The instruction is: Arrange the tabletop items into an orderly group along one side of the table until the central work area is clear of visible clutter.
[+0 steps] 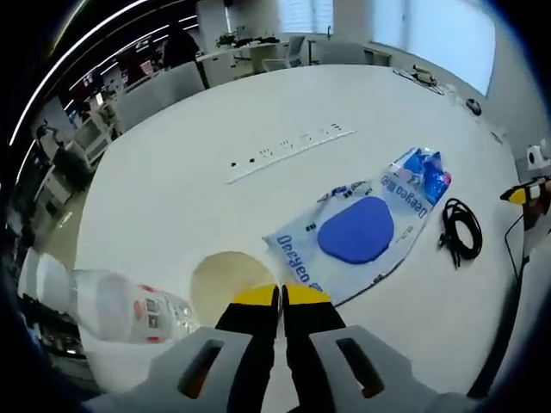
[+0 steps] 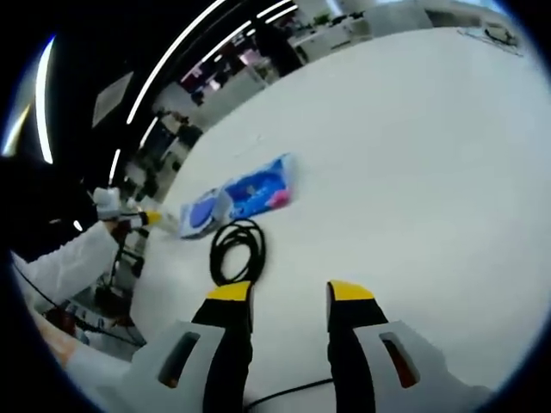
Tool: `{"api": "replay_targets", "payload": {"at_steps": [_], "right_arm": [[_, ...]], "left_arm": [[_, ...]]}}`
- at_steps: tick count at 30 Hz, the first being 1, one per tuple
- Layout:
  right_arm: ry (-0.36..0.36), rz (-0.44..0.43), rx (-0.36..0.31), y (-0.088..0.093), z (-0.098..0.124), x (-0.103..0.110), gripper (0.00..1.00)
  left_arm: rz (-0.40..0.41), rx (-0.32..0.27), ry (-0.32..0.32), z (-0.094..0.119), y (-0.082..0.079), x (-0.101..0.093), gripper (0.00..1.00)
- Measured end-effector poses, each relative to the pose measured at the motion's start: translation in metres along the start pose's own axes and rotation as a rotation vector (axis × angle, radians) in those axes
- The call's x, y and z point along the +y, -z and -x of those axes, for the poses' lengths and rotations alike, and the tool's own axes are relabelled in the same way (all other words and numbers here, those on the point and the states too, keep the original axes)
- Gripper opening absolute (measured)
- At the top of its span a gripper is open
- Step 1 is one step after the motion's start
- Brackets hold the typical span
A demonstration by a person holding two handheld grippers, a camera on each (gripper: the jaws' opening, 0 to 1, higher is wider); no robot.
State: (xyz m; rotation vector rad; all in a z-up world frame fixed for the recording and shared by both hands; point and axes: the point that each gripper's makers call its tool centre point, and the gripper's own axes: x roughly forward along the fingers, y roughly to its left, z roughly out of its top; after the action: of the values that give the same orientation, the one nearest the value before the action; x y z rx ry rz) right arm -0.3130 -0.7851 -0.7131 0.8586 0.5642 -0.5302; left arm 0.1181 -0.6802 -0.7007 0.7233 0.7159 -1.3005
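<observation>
A wide white surface point(image 1: 258, 112) stands in an open office with ceiling light strips and desks behind it. On it, just ahead and to the right of the left gripper point(image 1: 281, 295), lies a flat printed plastic package point(image 1: 405, 194) with blue lettering, and a blue oval pad point(image 1: 356, 230) rests on top of it. The left gripper's yellow-tipped jaws are pressed together with nothing between them, hovering at the edge of a pale round disc point(image 1: 225, 280) that lies directly in front of them. To the left of that gripper a clear plastic bottle point(image 1: 112, 305) with a red-and-white label lies on its side. A coiled black cable point(image 1: 461, 229) sits to the right of the package, apart from it. Farther ahead, a long white power strip point(image 1: 288, 146) lies flat across the surface. In the right gripper view, the right gripper point(image 2: 288, 292) has its jaws spread apart and empty, with the cable point(image 2: 238, 249) just ahead of its left jaw and the package point(image 2: 241, 196) beyond that. A white-sleeved arm point(image 2: 60, 262) reaches in at the far left.
</observation>
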Motion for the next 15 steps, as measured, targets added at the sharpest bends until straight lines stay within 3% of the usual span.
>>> {"api": "replay_targets", "payload": {"at_steps": [2,6,11,12,15], "right_arm": [[-0.001,-0.001,-0.001,0.000,0.001,0.000,0.32],[-0.002,-0.004,-0.007,0.000,0.001,0.000,0.32],[-0.004,-0.005,-0.012,0.000,0.002,-0.001,0.32],[-0.004,-0.006,-0.011,0.001,0.001,0.000,0.32],[-0.006,-0.002,-0.002,0.004,0.000,0.000,0.32]], "left_arm": [[0.007,-0.001,-0.016,0.001,-0.001,0.001,0.00],[0.030,-0.024,-0.067,0.008,-0.007,0.009,0.21],[0.080,-0.123,-0.103,0.026,-0.025,0.020,0.32],[0.094,-0.167,-0.091,0.030,-0.033,0.021,0.37],[0.105,-0.200,-0.112,0.040,-0.038,0.027,0.52]]}}
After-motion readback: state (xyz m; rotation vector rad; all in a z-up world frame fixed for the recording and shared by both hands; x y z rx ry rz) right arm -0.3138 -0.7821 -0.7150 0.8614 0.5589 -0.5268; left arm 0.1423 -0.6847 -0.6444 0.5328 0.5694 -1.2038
